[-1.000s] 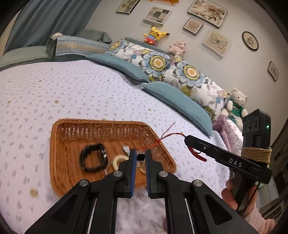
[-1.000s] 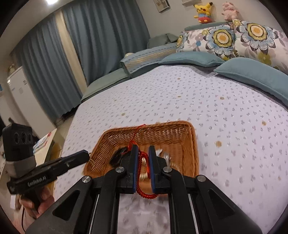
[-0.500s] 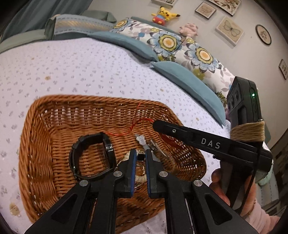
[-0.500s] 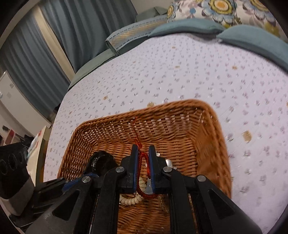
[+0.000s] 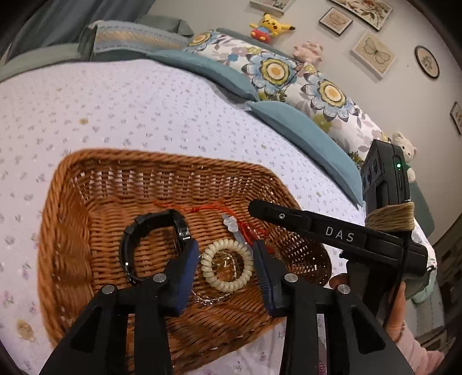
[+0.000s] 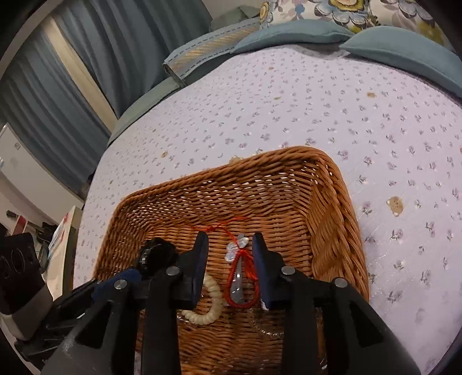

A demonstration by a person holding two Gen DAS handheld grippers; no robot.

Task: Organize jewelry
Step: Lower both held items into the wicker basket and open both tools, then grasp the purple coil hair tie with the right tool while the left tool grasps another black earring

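Observation:
A brown wicker basket (image 5: 72, 230) (image 6: 326, 184) sits on the bed. In it lie a black wristband (image 5: 150, 228) (image 6: 156, 253), a cream coil bracelet (image 5: 226, 266) (image 6: 212, 303), a red bead bracelet with cord (image 6: 241, 284) (image 5: 248, 230), a clear hair clip (image 5: 231, 226) (image 6: 238, 248) and a thin chain (image 5: 213, 297). My left gripper (image 5: 225, 268) is open, its jaws either side of the coil bracelet. My right gripper (image 6: 230, 259) is open over the red bracelet and shows in the left wrist view (image 5: 288, 216).
The bed has a lilac flowered cover (image 5: 130, 109) (image 6: 346, 109). Blue and flowered pillows (image 5: 300, 86) line the far side, with plush toys (image 5: 268, 26) above. Blue curtains (image 6: 115, 52) hang beyond the bed's other end.
Both grippers have opened inside the basket. The left one let go of a small ring-like piece; the right one let go of the red bracelet, which now lies on the basket floor.

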